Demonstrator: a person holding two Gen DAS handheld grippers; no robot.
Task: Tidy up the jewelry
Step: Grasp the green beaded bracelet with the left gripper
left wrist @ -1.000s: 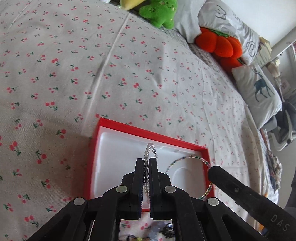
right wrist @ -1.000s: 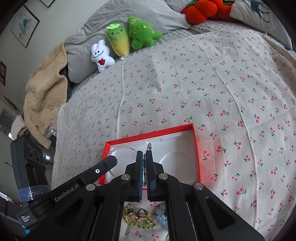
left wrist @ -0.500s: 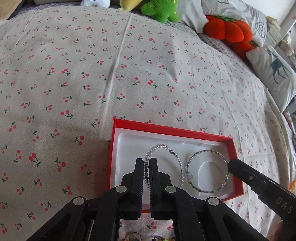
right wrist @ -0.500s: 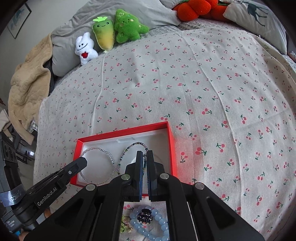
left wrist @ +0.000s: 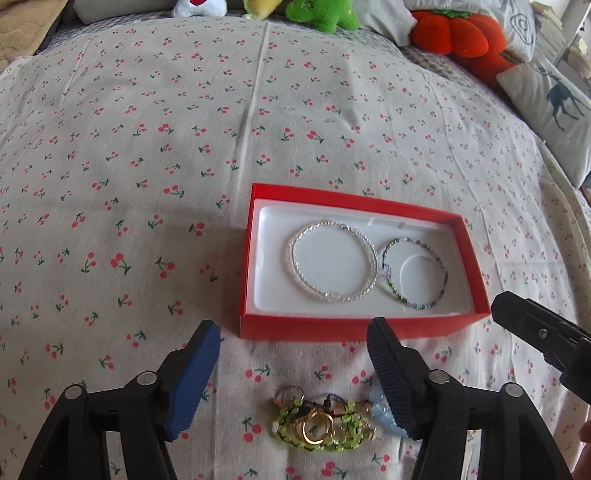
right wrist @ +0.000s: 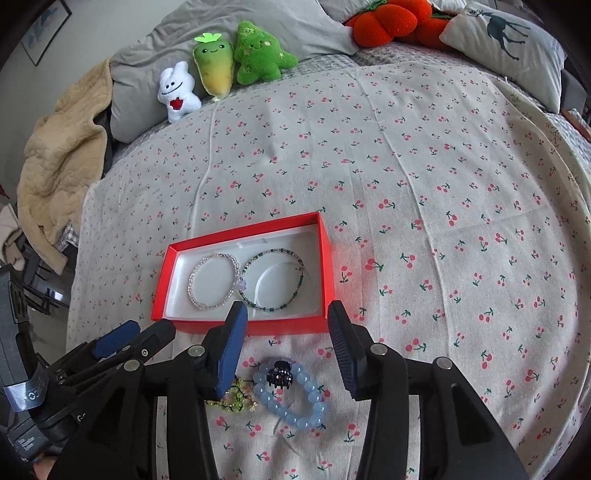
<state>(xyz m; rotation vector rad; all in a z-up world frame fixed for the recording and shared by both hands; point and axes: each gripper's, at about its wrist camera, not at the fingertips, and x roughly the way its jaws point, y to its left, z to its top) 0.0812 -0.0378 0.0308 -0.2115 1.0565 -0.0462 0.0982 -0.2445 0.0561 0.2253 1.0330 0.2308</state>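
1. Two bracelets are being kept in the white insert of the red box (left wrist: 354,328): a clear beaded bracelet (left wrist: 332,266) on the left and a green and dark beaded bracelet (left wrist: 415,273) on the right, touching where their rims meet.
2. The box is lying on the bed, on a cherry-print sheet (left wrist: 147,147).
3. Just in front of the box, loose jewelry is lying on the sheet: a yellow-green beaded tangle with gold rings (left wrist: 317,428), a pale blue bead bracelet (right wrist: 291,395) and a dark hair claw (right wrist: 280,373) sitting on the blue beads.
4. The left tongs (left wrist: 293,369) are being held spread above this pile, nothing being pinched; their jaws have just been opening.
5. The right tongs (right wrist: 284,343) are likewise being held spread and empty over the blue bracelet, having just been opening.
6. Plush toys (right wrist: 255,55), a grey pillow (right wrist: 258,18) and a tan blanket (right wrist: 55,166) are lying at the far end of the bed.
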